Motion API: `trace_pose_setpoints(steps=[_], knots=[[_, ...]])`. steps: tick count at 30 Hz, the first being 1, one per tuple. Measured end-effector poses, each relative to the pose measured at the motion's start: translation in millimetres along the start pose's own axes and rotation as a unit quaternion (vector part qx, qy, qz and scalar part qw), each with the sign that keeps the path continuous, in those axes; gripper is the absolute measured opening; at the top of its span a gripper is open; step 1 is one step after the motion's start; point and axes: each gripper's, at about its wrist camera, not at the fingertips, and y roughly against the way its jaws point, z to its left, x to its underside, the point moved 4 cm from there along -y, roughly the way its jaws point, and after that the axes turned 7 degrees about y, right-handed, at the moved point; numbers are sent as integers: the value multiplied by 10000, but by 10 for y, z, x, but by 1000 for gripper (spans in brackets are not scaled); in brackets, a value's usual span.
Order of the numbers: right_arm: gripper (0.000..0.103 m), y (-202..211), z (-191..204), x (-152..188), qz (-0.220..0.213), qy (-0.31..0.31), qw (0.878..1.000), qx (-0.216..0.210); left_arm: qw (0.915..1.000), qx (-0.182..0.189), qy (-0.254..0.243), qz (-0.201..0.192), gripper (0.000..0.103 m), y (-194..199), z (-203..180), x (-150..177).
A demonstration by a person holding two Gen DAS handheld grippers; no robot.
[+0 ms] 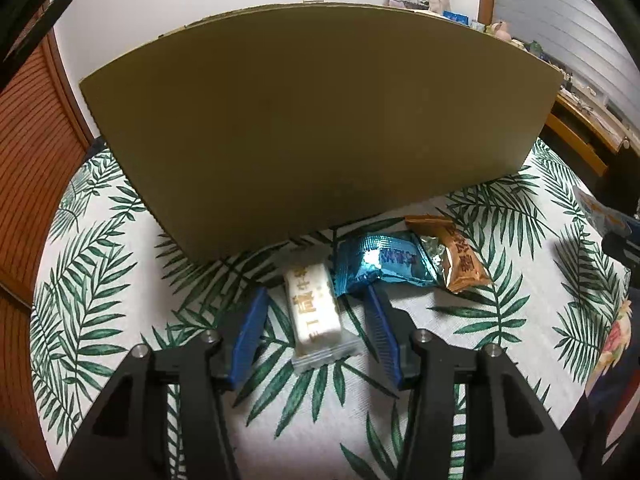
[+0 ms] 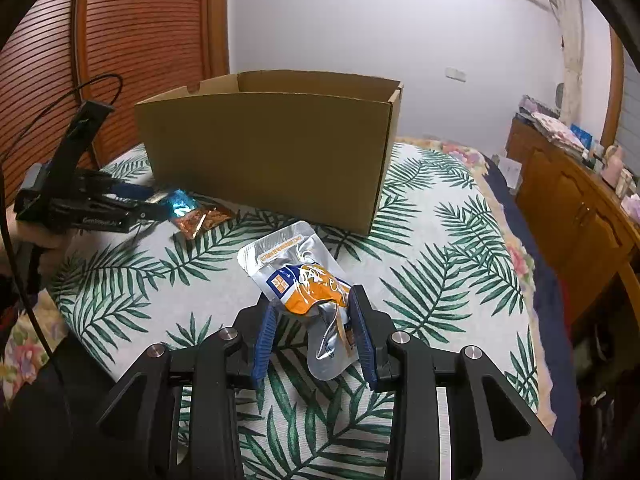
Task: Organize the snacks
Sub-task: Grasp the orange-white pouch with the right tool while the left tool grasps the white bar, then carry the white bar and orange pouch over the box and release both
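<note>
A cardboard box (image 2: 276, 148) is set on a cloth printed with green palm leaves (image 2: 432, 280), its top open and its long plain side turned toward both cameras. In the left wrist view the same box (image 1: 316, 120) fills the far half of the scene.

The left gripper (image 1: 316, 300) is held low over the cloth with its blue fingers (image 1: 252, 332) spread apart. A white bar-shaped snack in clear wrap (image 1: 316, 316) is seen lying between them, touched by neither finger. Just to the right of it a blue foil snack packet (image 1: 380, 264) is laid, its near corner lying at the tip of the right-hand finger. An orange-brown snack packet (image 1: 456, 256) is placed against the blue one on the far right side. All three are found just in front of the box wall.

In the right wrist view the right gripper (image 2: 316, 312) is closed on a silver and orange pouch (image 2: 304, 280), whose crumpled lower half is pinched between the blue pads (image 2: 362, 328). The pouch top is pointed toward the box, near its right corner. The left gripper (image 2: 156, 202) is seen at the far left, beside the blue and orange-brown packets. A wooden cabinet (image 2: 572, 216) is stood along the right.
</note>
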Motion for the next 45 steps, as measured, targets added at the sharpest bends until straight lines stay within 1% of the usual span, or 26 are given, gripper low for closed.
trace_pose_setpoints(steps=[2, 4, 9, 16, 20, 24, 29, 40, 45], knots=[[35, 3, -5, -8, -10, -2, 10000, -8, 10000, 76, 54, 15, 29, 22, 2, 11], [35, 4, -11, -14, -19, -17, 10000, -26, 10000, 55, 79, 3, 20, 48, 29, 36], [35, 22, -2, -26, -45, -37, 10000, -66, 9998, 148, 66, -67, 19, 142, 55, 150], [35, 56, 44, -50, -90, -7, 9999, -80, 9991, 261, 117, -314, 19, 342, 68, 286], [35, 73, 68, -60, -109, 9, 9999, -85, 9987, 220, 110, -442, 19, 418, 126, 277], [35, 93, 76, -62, -126, 2, 9999, -106, 9990, 174, 113, -403, 19, 455, 147, 276], [35, 108, 88, -89, -171, 28, 9998, -113, 9985, 169, 156, -496, 19, 520, 209, 302], [35, 180, 126, -234, -301, 155, 9994, -111, 9946, 347, 150, -969, 19, 797, 104, 20], [35, 264, 122, -420, -455, 281, 9985, -76, 9920, 389, 140, -1192, 19, 910, 37, -194]])
